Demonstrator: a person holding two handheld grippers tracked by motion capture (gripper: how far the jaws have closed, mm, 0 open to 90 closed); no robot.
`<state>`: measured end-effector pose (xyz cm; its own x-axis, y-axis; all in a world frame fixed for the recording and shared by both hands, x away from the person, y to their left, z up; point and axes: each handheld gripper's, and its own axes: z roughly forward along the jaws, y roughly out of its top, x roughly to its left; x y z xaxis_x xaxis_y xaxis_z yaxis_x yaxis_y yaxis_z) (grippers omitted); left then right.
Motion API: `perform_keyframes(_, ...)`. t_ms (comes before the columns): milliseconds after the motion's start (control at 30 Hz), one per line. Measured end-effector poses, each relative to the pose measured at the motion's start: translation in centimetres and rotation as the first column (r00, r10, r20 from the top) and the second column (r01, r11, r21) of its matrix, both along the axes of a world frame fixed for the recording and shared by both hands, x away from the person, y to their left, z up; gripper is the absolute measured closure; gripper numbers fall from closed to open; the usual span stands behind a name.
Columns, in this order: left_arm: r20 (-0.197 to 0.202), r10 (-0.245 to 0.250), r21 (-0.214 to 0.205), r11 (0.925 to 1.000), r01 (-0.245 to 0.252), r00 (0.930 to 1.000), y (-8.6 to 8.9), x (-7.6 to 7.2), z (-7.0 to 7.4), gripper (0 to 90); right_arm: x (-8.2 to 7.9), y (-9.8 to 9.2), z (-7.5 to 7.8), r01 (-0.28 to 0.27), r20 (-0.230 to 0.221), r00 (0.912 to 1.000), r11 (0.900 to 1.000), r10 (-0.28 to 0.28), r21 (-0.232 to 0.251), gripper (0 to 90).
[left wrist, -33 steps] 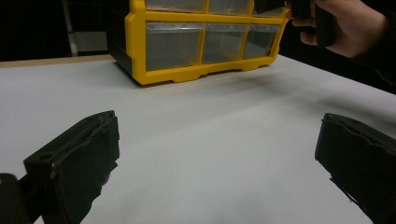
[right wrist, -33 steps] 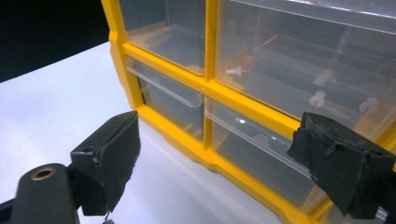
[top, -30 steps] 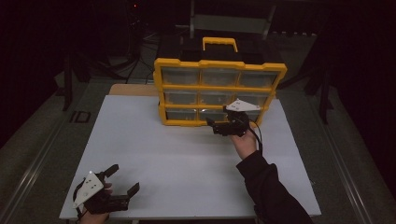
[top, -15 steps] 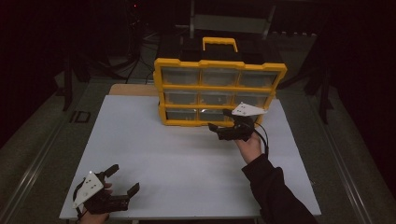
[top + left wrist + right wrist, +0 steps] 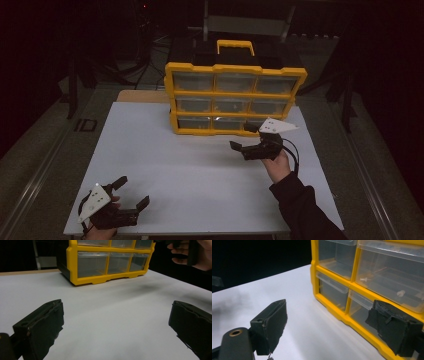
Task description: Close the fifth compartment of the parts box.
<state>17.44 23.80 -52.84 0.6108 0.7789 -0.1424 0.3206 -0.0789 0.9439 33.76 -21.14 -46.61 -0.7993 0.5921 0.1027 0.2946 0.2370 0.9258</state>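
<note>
Drawers face the right gripper [image 5: 246, 137], spread and empty beside the yellow organizer [image 5: 235, 99] at twelve o'clock on the worktop [image 5: 200, 170]; next, probably a bottom-drawer approach. Left gripper [image 5: 134, 192] idles released at seven o'clock.

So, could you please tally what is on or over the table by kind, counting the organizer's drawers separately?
Yellow drawer organizer: 1
Clear drawers: 9
Grippers: 2, left gripper and right gripper
Total: 12
</note>
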Motion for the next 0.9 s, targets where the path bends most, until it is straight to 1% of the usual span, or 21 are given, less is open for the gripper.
perform_keyframes(167, 0.0, 0.001, 0.0, 1.0, -0.001, 1.0, 0.0, 0.0, 0.0, 0.0, -0.9, -0.8, 0.3, -0.011, 0.02, 0.9998, 0.9999, 0.011, 0.008, 13.9)
perform_keyframes(200, 0.0, 0.0, 0.0, 1.0, 0.0, 1.0, 0.0, 0.0, 0.0, 0.0, -1.3, -1.3, 0.3, -0.013, 0.021, 0.9997, 0.9997, 0.012, 0.022, 13.9)
perform_keyframes(300, 0.001, 0.0, 0.001, 1.0, 0.0, 1.0, 0.0, 0.0, 0.0, 0.0, -1.7, -1.9, 0.4, -0.02, 0.027, 0.9994, 0.9993, 0.019, 0.032, 13.6)
perform_keyframes(367, 0.001, 0.0, 0.0, 1.0, 0.0, 1.0, 0.0, 0.0, 0.0, 0.0, -2.1, -2.4, 0.5, -0.018, 0.033, 0.9993, 0.9995, 0.017, 0.028, 13.6)
perform_keyframes(467, 0.002, 0.0, 0.002, 1.0, 0.0, 1.0, 0.0, 0.0, 0.0, 0.0, -2.8, -3.0, 0.4, -0.014, 0.038, 0.9992, 0.9989, 0.012, 0.046, 13.4)
perform_keyframes(533, 0.002, -0.001, 0.002, 1.0, 0.001, 1.0, 0.0, 0.0, 0.0, 0.0, -3.2, -3.4, 0.4, -0.017, 0.042, 0.999, 0.9987, 0.015, 0.048, 13.2)
perform_keyframes(633, 0.003, -0.002, 0.003, 1.0, 0.002, 1.0, -0.1, 0.0, 0.0, 0.0, -3.8, -4.1, 0.2, -0.019, 0.052, 0.9985, 0.9991, 0.017, 0.039, 12.9)
perform_keyframes(700, 0.005, -0.002, 0.002, 1.0, 0.002, 1.0, -0.1, 0.0, 0.0, 0.0, -4.2, -4.6, 0.1, -0.024, 0.06, 0.998, 0.9987, 0.021, 0.046, 12.7)
perform_keyframes(767, 0.005, -0.002, 0.002, 1.0, 0.002, 1.0, -0.1, 0.0, 0.0, 0.0, -4.3, -4.9, 0.0, -0.022, 0.057, 0.9982, 0.9986, 0.019, 0.048, 12.7)
perform_keyframes(800, 0.005, -0.003, 0.003, 1.0, 0.003, 1.0, -0.1, 0.0, 0.0, 0.0, -4.8, -5.8, -0.4, -0.024, 0.056, 0.9982, 0.9974, 0.021, 0.068, 11.9)
perform_keyframes(900, 0.005, -0.003, 0.003, 1.0, 0.003, 1.0, -0.1, 0.0, 0.0, 0.0, -5.4, -6.6, -0.7, -0.03, 0.052, 0.9983, 0.9966, 0.026, 0.076, 11.8)
